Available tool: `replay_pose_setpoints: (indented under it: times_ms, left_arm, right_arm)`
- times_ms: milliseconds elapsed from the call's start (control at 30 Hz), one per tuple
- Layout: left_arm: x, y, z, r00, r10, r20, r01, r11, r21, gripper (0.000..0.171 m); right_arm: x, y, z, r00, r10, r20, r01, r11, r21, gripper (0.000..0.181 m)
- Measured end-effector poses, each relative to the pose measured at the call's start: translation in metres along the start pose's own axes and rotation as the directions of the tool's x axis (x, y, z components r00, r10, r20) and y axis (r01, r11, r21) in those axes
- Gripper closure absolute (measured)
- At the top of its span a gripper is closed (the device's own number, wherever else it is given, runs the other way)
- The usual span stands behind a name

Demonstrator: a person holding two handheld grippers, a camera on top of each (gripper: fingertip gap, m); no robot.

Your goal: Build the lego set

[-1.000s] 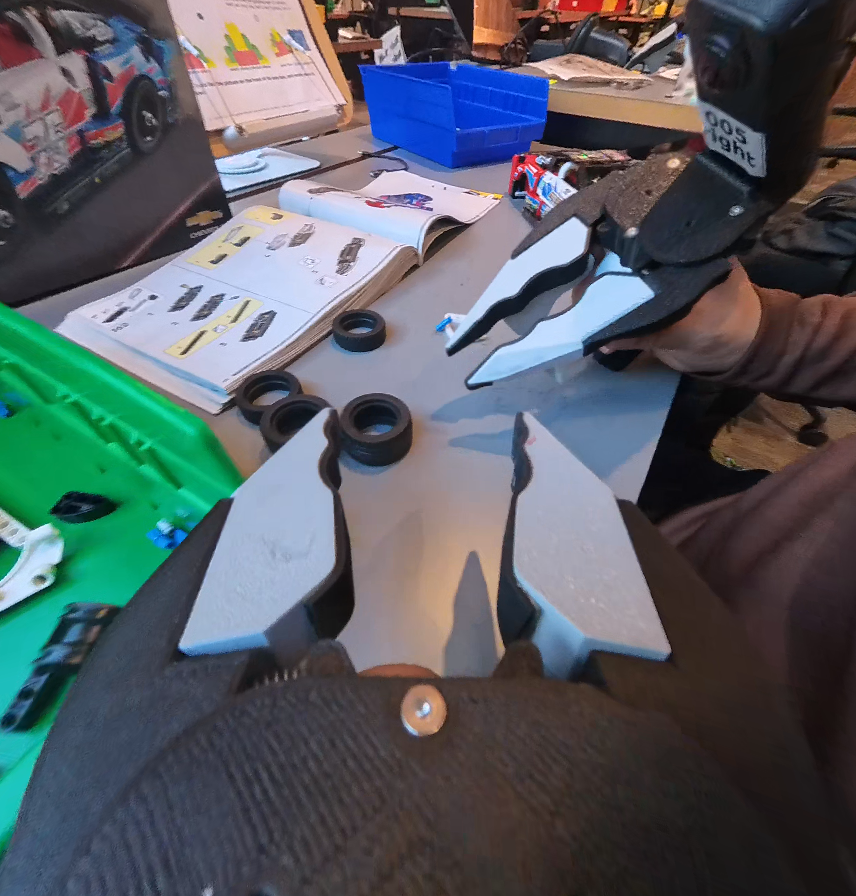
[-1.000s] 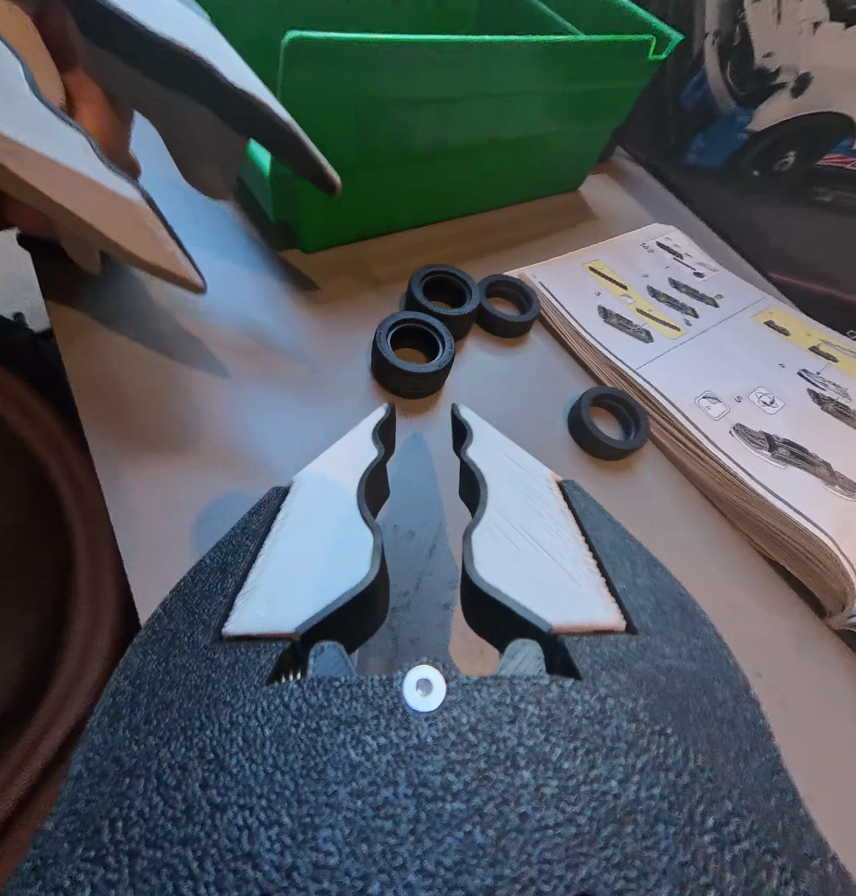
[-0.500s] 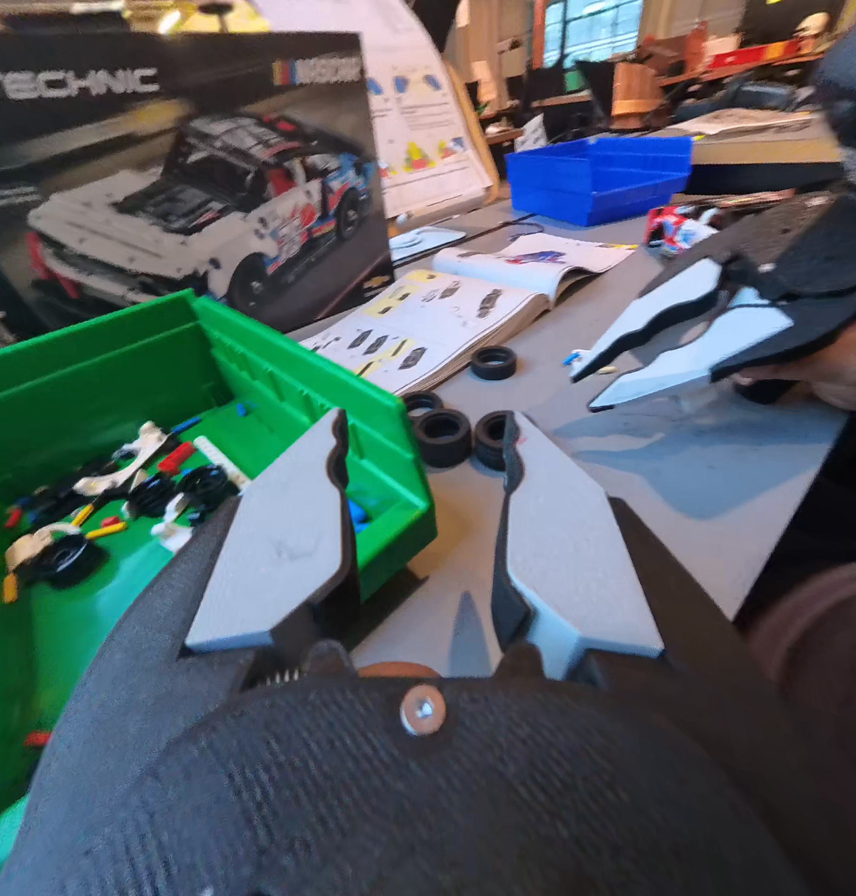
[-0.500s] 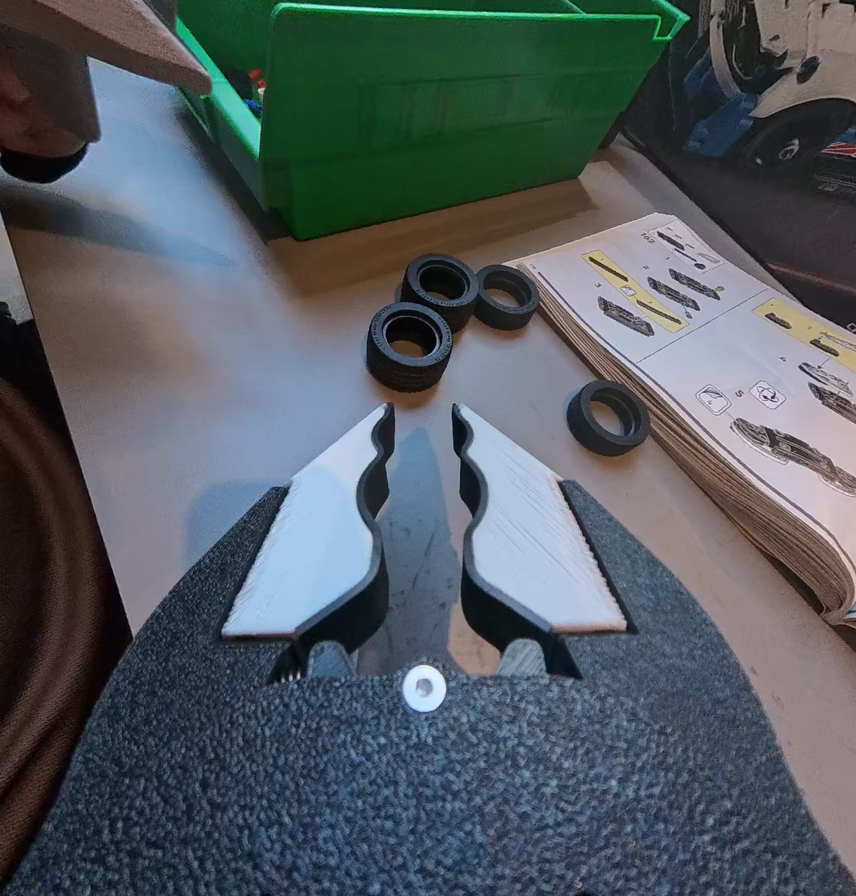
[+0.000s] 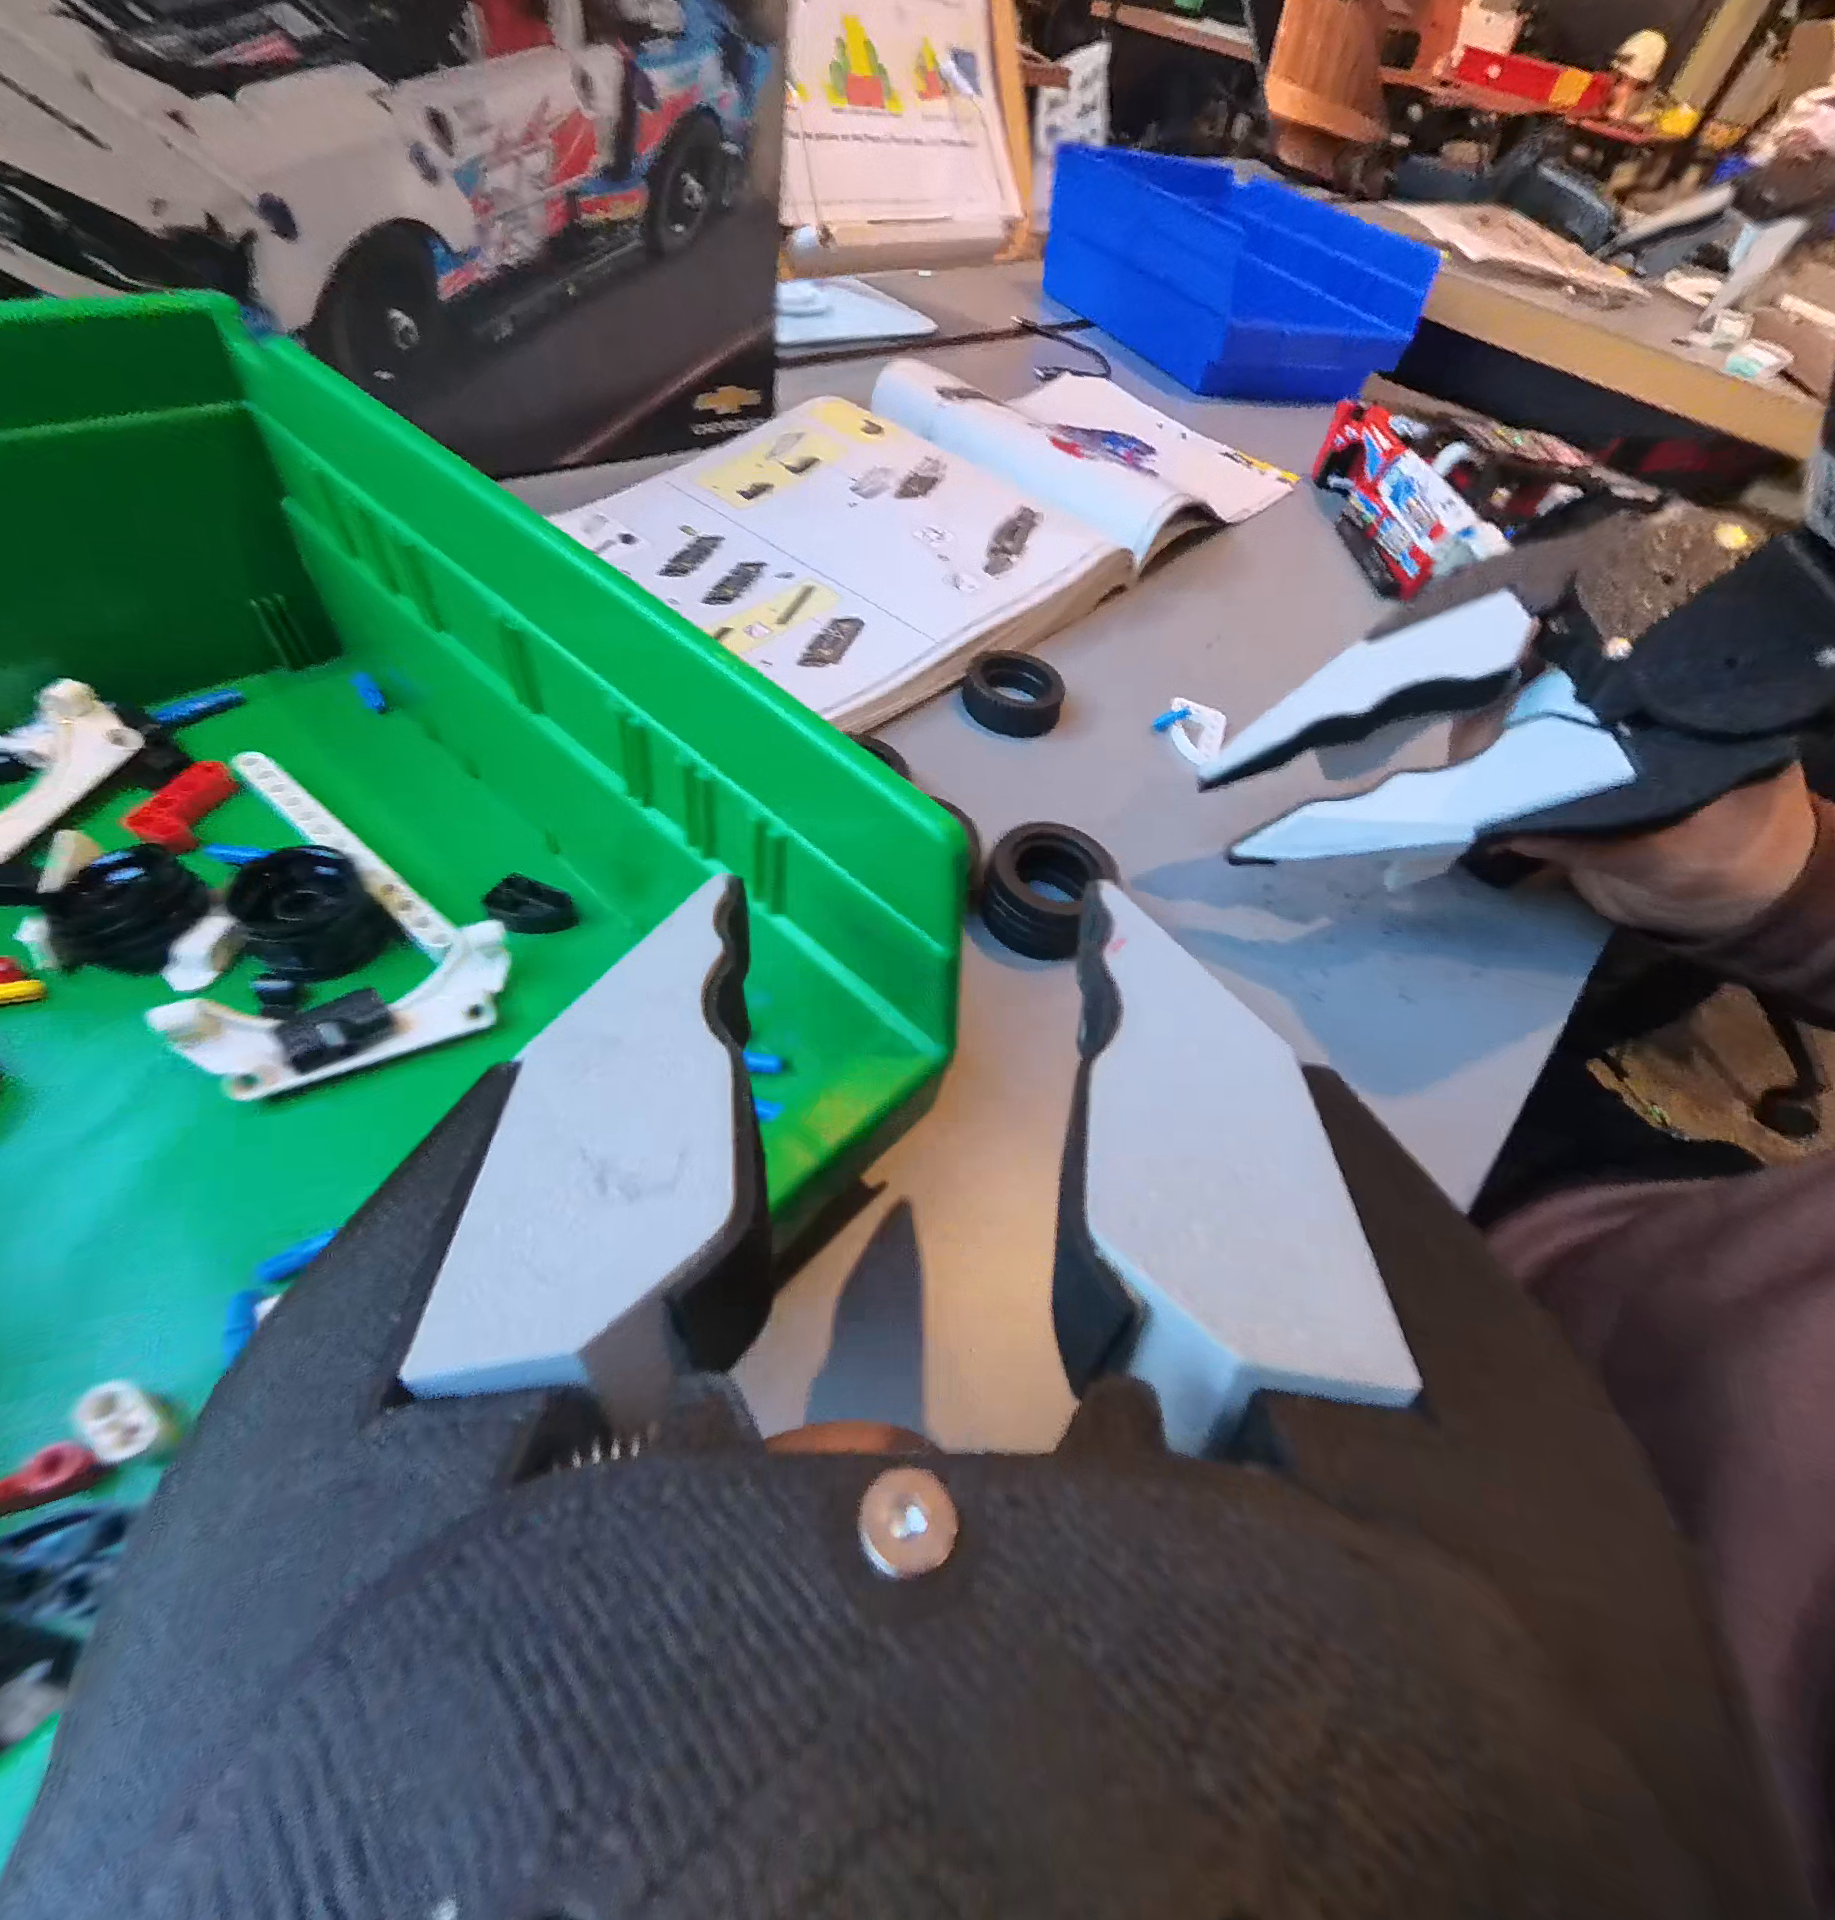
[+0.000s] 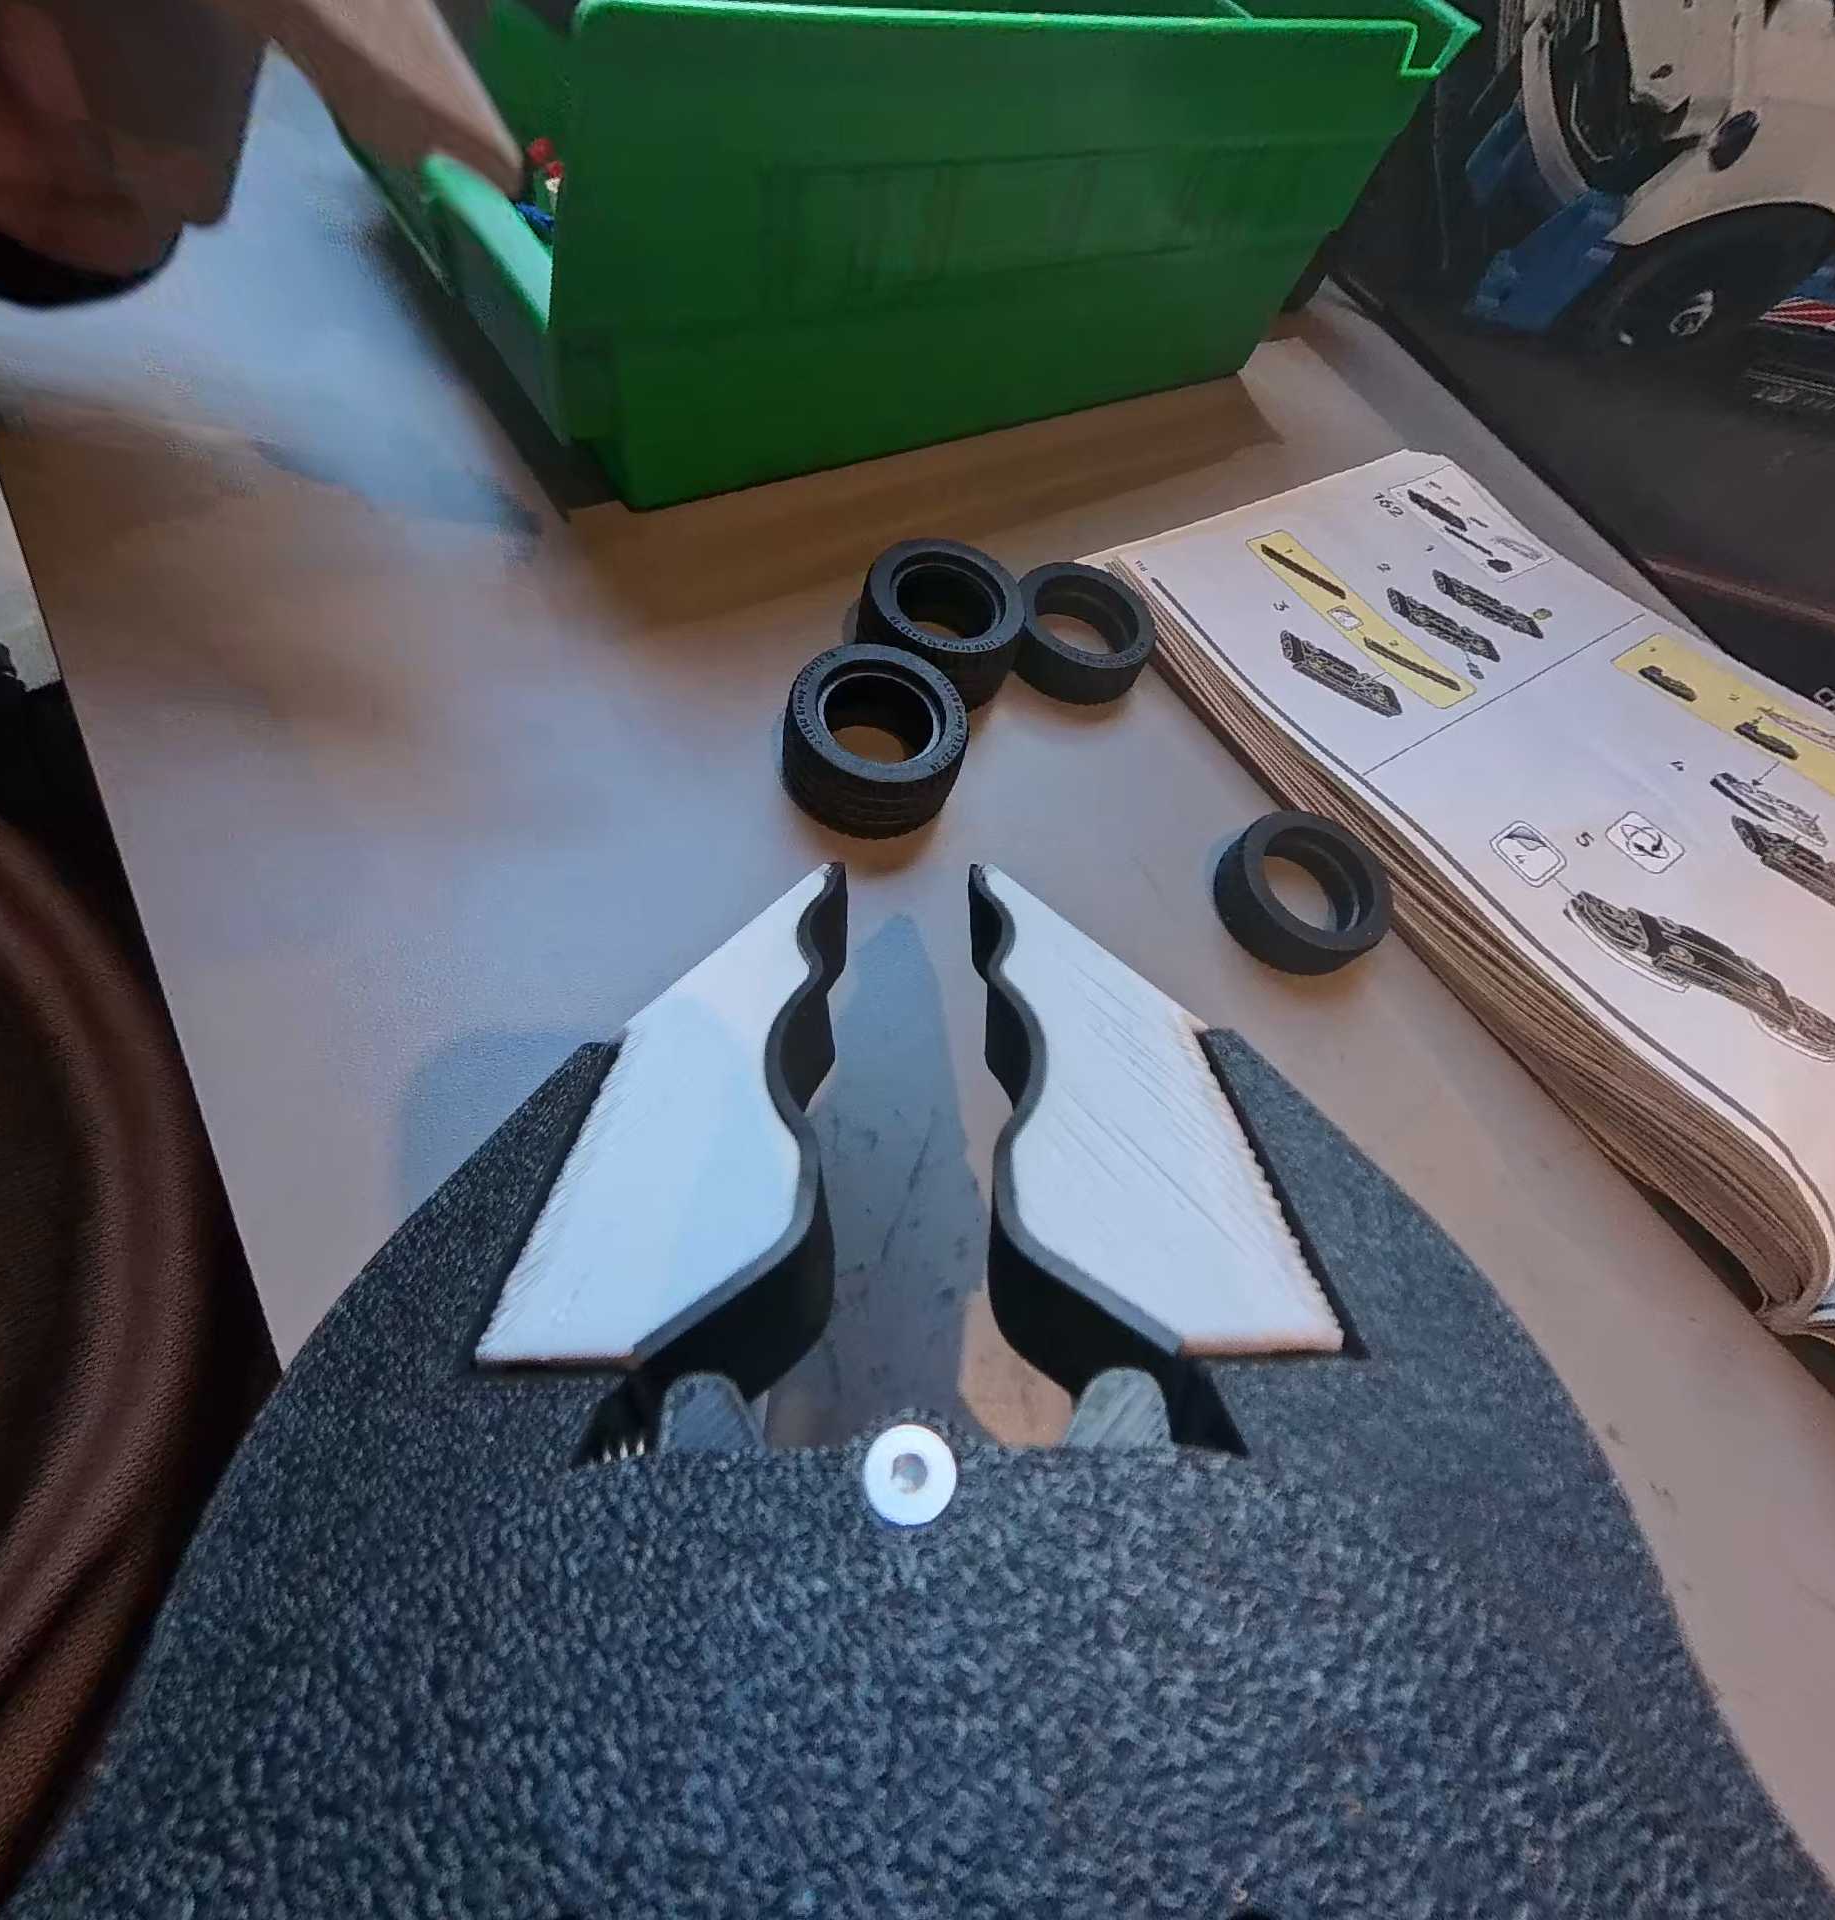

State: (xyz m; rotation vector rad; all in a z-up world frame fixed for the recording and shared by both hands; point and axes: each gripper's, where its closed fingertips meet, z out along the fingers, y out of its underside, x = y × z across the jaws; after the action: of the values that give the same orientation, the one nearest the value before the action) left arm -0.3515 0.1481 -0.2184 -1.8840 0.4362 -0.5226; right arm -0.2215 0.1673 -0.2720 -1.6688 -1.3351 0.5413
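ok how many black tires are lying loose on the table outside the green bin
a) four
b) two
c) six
a) the right wrist view shows a cluster of three, the nearest tire, one behind it and one beside that, plus a lone tire next to the instruction booklet, all on the table in front of the green bin.

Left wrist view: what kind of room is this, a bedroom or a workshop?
Probably a workshop or lab, not a bedroom: a grey worktable with a green parts bin and a blue bin, with cluttered benches behind.
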Motion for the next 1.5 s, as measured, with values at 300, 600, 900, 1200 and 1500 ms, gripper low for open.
replay_pose_setpoints:
  times_ms: [300, 600, 900, 1200, 1500]
  left_arm:
    - [-0.060, -0.012, 0.001, 0.994, 0.098, 0.056, -0.080, 0.961, -0.266, 0.123]
    - [-0.074, 0.047, 0.035, 0.898, 0.329, -0.293, -0.437, 0.581, -0.687, 0.130]
    - [-0.073, 0.063, 0.050, 0.829, 0.306, -0.468, -0.560, 0.452, -0.694, 0.151]
    - [-0.074, 0.064, 0.044, 0.810, 0.315, -0.495, -0.585, 0.492, -0.644, 0.169]
    - [-0.079, 0.057, 0.045, 0.820, 0.352, -0.451, -0.571, 0.535, -0.622, 0.154]
  right_arm:
    - [0.000, 0.001, 0.001, 1.000, 0.001, 0.005, -0.001, 1.000, -0.005, 0.158]
    - [0.000, 0.000, -0.001, 1.000, 0.004, 0.006, -0.004, 1.000, 0.005, 0.158]
    - [0.000, 0.000, -0.001, 1.000, 0.013, 0.011, -0.013, 1.000, 0.005, 0.158]
    - [0.001, 0.001, 0.001, 1.000, 0.020, 0.018, -0.020, 1.000, -0.004, 0.160]
    - [0.001, 0.002, 0.001, 1.000, 0.017, 0.016, -0.017, 1.000, -0.010, 0.160]
